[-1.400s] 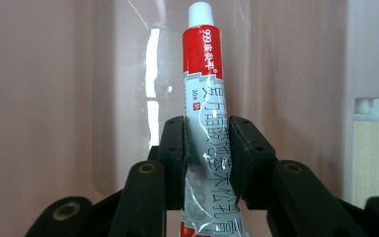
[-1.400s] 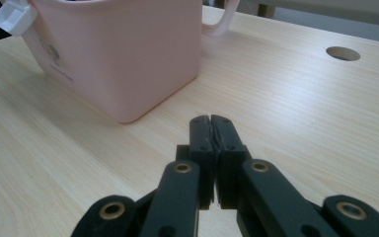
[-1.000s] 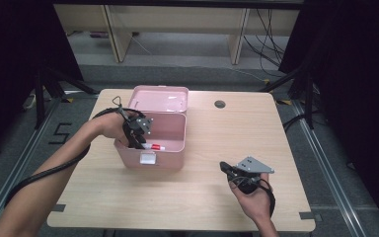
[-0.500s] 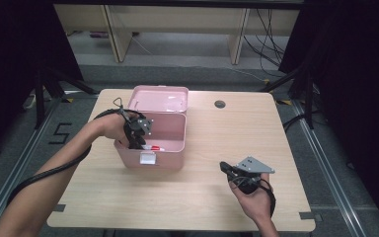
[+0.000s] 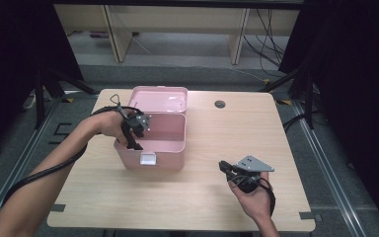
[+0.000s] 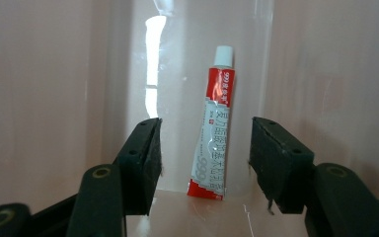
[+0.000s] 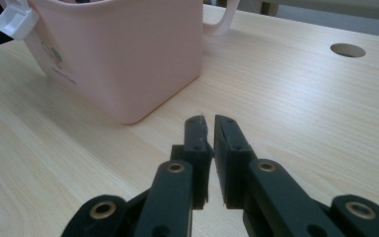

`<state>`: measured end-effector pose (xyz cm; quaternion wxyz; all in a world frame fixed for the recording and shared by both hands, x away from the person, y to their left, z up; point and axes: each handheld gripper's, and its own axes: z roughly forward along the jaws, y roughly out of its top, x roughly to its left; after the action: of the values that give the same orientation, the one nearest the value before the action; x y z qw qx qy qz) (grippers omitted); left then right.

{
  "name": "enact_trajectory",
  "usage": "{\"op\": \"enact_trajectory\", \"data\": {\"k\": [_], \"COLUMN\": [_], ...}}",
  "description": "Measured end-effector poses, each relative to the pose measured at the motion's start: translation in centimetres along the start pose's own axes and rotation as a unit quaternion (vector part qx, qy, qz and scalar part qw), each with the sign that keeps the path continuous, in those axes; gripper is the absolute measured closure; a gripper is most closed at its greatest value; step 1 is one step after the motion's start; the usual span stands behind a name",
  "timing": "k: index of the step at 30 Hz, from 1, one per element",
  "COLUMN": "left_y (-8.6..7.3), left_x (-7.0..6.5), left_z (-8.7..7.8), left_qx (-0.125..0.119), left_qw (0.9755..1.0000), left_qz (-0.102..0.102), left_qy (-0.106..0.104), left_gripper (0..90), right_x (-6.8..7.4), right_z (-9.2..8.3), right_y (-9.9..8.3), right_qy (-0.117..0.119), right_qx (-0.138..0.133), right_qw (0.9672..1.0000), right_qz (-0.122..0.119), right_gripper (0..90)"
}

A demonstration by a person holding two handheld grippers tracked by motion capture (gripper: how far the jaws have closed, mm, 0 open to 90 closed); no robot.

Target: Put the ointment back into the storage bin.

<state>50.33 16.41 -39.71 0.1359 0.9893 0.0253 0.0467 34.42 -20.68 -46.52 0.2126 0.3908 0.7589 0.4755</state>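
Observation:
A pink plastic box [image 5: 153,148] stands open on the table's left half, its lid [image 5: 159,99] tipped back. My left gripper [image 5: 132,143] reaches down into the box at its front left corner. In the left gripper view its jaws stand open [image 6: 205,153] on either side of a red and white tube with a white cap [image 6: 212,128] that lies on the box floor, not touching it. My right gripper [image 5: 223,167] rests low over the table right of the box, jaws shut on nothing [image 7: 210,129].
The pink box [image 7: 118,54] has a white latch [image 7: 12,22] on its front and a handle toward the back. A round cable hole [image 5: 220,104] sits in the wooden tabletop [image 5: 276,133] behind the box. Bare table lies to the right and front.

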Motion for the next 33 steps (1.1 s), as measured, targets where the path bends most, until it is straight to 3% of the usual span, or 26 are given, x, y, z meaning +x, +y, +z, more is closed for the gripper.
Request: {"op": "enact_trajectory", "data": {"k": [1, 3, 6, 8, 9, 10, 12, 15, 16, 17, 19, 20, 21, 22, 23, 25, 26, 27, 29, 30, 32, 33], "left_y": [0.0, -0.1, -0.1, -0.1, -0.2, -0.2, -0.2, -0.4, -0.5, -0.6, -0.8, -0.9, -1.0, -1.1, -1.2, -1.3, -1.4, -1.5, -1.8, -1.9, -2.3, -2.4], "left_x": [-0.1, 0.1, 0.2, 0.3, 0.3, 0.4, 0.5, 0.5, 0.4, 0.5, 0.5, 0.4, 0.4, 0.3, 0.2, 0.1, 0.0, -0.1, -0.2, -0.2, -0.2, -0.2], "left_z": [-0.1, -0.4, -1.0, -1.4, -1.6, -1.8, -2.3, -2.8, -2.8, -3.1, -3.4, -3.4, -3.5, -3.6, -3.7, -3.8, -3.9, -3.9, -4.1, -4.2, -4.4, -4.4], "left_qx": [-0.006, -0.004, -0.012, -0.016, -0.023, -0.027, -0.04, -0.059, -0.071, -0.067, -0.075, -0.089, -0.091, -0.097, -0.11, -0.131, -0.139, -0.144, -0.145, -0.15, -0.161, -0.166], "left_qw": [0.9999, 1.0, 0.9998, 0.9996, 0.9993, 0.999, 0.9979, 0.9958, 0.9941, 0.9942, 0.9927, 0.9903, 0.9895, 0.9881, 0.985, 0.9793, 0.977, 0.9751, 0.9726, 0.9699, 0.9655, 0.9631], "left_qz": [-0.008, -0.002, -0.009, -0.012, -0.015, -0.014, -0.025, -0.037, -0.05, -0.046, -0.055, -0.068, -0.07, -0.075, -0.089, -0.114, -0.122, -0.129, -0.136, -0.141, -0.15, -0.156], "left_qy": [0.001, 0.004, 0.015, 0.021, 0.026, 0.033, 0.044, 0.06, 0.065, 0.07, 0.077, 0.083, 0.087, 0.093, 0.098, 0.104, 0.106, 0.109, 0.12, 0.13, 0.139, 0.144], "left_gripper": [45.1, 45.1, 44.9, 45.4, 45.9, 46.4, 47.2, 50.1, 50.9, 52.1, 54.2, 55.8, 57.4, 59.8, 62.4, 70.5, 73.6, 75.7, 80.4, 82.8, 86.8, 88.7], "right_x": [0.0, -0.1, 0.2, -0.1, 0.2, 0.0, 0.3, 0.5, 0.7, 0.4, 0.4, 0.6, 0.5, 0.7, 0.6, 0.9, 0.8, 0.8, 1.2, 1.0, 1.2, 1.1], "right_z": [0.0, 0.0, -0.1, 0.0, 0.3, 0.2, 0.2, 0.4, 0.5, 0.6, 0.6, 0.7, 0.8, 0.7, 0.7, 0.8, 0.9, 1.0, 1.1, 1.2, 1.3, 1.5], "right_y": [0.0, 0.1, 0.1, 0.2, 0.1, 0.2, 0.2, 0.2, 0.2, 0.2, 0.4, 0.4, 0.5, 0.6, 0.7, 0.8, 1.0, 1.0, 1.1, 1.2, 1.4, 1.4], "right_qy": [0.0, 0.0, 0.0, -0.006, 0.007, -0.003, 0.005, 0.008, 0.006, -0.001, 0.001, 0.003, 0.005, 0.009, 0.006, 0.004, 0.008, 0.009, 0.003, 0.007, 0.01, 0.008], "right_qx": [0.0, -0.003, 0.002, -0.004, -0.007, -0.005, 0.004, 0.002, 0.003, -0.01, -0.003, -0.005, -0.005, 0.001, -0.001, -0.001, -0.003, -0.003, -0.002, -0.004, 0.004, -0.003], "right_qw": [1.0, 1.0, 0.9999, 0.9999, 0.9999, 1.0, 1.0, 0.9999, 0.9998, 0.9999, 0.9999, 1.0, 0.9999, 1.0, 0.9999, 1.0, 0.9999, 0.9998, 1.0, 0.9998, 0.9999, 0.9998], "right_qz": [-0.002, -0.002, 0.015, -0.008, 0.01, -0.007, 0.007, 0.006, 0.017, -0.005, -0.01, -0.002, -0.009, 0.004, -0.013, -0.002, -0.01, -0.017, -0.003, -0.02, -0.007, -0.019], "right_gripper": [84.9, 84.9, 84.8, 84.8, 84.8, 84.9, 84.9, 85.1, 85.2, 85.2, 85.4, 85.6, 85.9, 86.2, 86.4, 87.2, 87.8, 88.3, 89.7, 90.0, 90.0, 90.0]}}
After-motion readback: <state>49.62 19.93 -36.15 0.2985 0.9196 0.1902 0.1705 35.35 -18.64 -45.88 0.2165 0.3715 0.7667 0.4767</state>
